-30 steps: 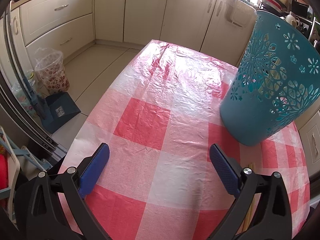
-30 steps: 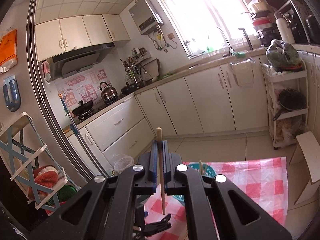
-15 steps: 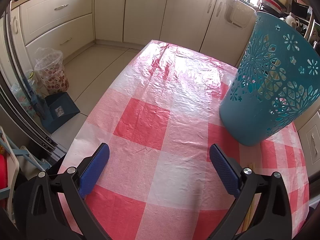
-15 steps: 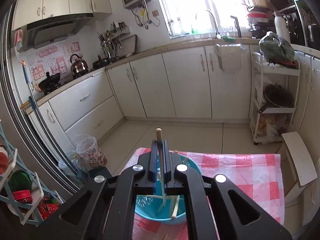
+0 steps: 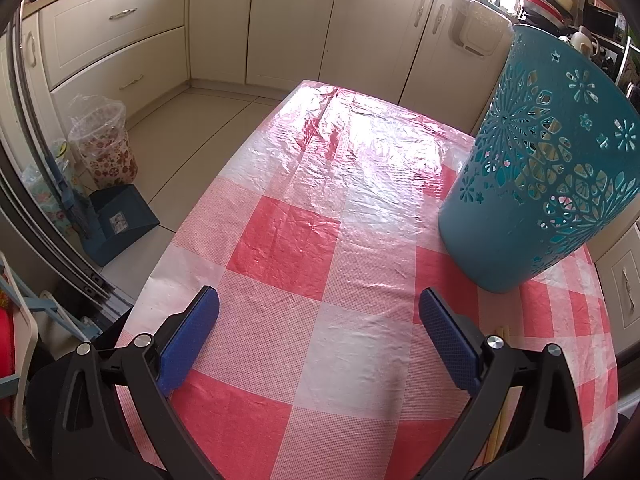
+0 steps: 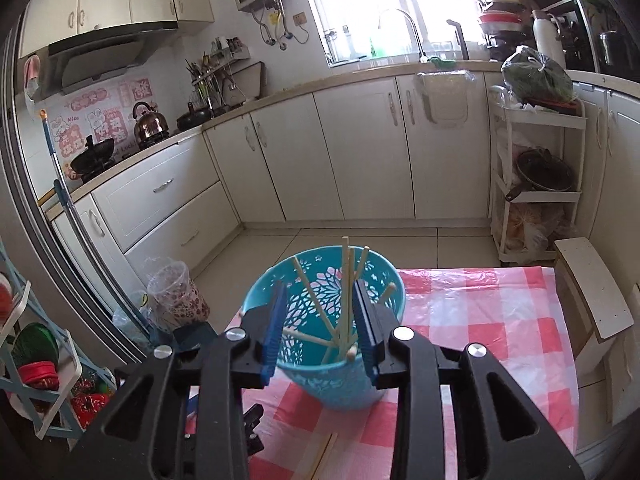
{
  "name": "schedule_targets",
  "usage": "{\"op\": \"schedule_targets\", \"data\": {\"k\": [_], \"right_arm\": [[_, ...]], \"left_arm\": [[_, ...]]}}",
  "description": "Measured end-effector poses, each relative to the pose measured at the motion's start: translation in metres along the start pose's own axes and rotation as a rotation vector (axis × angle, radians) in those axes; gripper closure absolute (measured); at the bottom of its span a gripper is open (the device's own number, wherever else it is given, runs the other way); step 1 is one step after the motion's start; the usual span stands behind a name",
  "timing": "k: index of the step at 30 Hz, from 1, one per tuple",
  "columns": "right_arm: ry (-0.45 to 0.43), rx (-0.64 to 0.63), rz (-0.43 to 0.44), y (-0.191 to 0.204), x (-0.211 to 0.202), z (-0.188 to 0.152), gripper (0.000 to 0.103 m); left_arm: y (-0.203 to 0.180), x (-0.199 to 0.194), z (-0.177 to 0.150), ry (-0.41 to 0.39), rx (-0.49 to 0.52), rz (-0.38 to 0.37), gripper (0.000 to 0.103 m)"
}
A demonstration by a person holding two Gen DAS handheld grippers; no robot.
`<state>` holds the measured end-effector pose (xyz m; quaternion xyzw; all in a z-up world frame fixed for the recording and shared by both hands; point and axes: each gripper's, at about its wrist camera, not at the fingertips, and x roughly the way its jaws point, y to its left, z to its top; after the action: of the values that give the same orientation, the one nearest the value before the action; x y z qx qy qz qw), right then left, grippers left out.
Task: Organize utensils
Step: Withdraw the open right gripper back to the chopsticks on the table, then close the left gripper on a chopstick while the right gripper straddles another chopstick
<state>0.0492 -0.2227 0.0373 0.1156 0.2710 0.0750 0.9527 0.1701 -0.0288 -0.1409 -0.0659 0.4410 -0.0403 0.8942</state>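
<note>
A teal cut-out basket (image 6: 320,376) stands on the red-and-white checked tablecloth (image 6: 480,320) with several wooden chopsticks (image 6: 346,280) leaning inside it. My right gripper (image 6: 319,300) hangs just above the basket's near rim. Its jaws are opening; one chopstick stands loose beside the right pad, and no pad presses on it. In the left wrist view the basket (image 5: 532,184) is at the right. My left gripper (image 5: 318,300) stands wide open over the cloth with nothing between its pads. More chopsticks (image 5: 502,330) lie on the cloth by its right finger, also visible as chopsticks (image 6: 324,456) in the right wrist view.
The table's left edge drops to a tiled floor with a bagged floral bin (image 5: 102,140) and a blue dustpan (image 5: 120,220). A white stool (image 6: 592,288) and a white shelf rack (image 6: 536,184) stand past the table's right side. Cream cabinets (image 5: 288,20) line the far walls.
My right gripper sank towards the basket, which now fills the view below it. Its jaws parted and the chopstick they pinched now stands in the basket. The left gripper has not moved.
</note>
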Motion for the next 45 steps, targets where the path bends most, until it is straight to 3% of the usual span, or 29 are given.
{"op": "schedule_targets", "data": {"k": [4, 7, 11, 22, 30, 36, 41, 44, 45], "right_arm": [[0.176, -0.022, -0.003, 0.008, 0.013, -0.060, 0.070], [0.333, 0.029, -0.011, 0.002, 0.040, -0.107, 0.080], [0.410, 0.081, -0.040, -0.004, 0.066, -0.134, 0.088], [0.414, -0.011, -0.107, 0.004, 0.081, -0.138, 0.094], [0.422, -0.013, -0.120, -0.020, 0.062, -0.145, 0.095], [0.381, 0.085, -0.114, -0.055, 0.041, -0.150, 0.095], [0.371, 0.121, -0.098, -0.065, 0.037, -0.151, 0.095], [0.365, 0.128, -0.084, -0.066, 0.036, -0.153, 0.095], [0.365, 0.131, -0.079, -0.066, 0.036, -0.153, 0.095]], "left_arm": [[0.000, 0.000, 0.000, 0.001, 0.002, 0.003, 0.008], [0.000, 0.000, -0.001, 0.001, 0.002, 0.002, 0.008], [0.000, 0.000, 0.000, 0.001, 0.002, 0.002, 0.008], [0.000, 0.000, -0.001, 0.001, 0.002, 0.002, 0.008], [-0.001, -0.001, -0.001, 0.002, 0.009, -0.010, 0.008], [-0.042, -0.015, -0.021, 0.036, 0.169, -0.108, 0.008], [-0.093, -0.024, -0.040, 0.018, 0.364, -0.087, 0.009], [-0.105, -0.020, -0.042, 0.045, 0.390, -0.085, 0.021], [-0.107, -0.017, -0.043, 0.061, 0.389, -0.082, 0.030]]}}
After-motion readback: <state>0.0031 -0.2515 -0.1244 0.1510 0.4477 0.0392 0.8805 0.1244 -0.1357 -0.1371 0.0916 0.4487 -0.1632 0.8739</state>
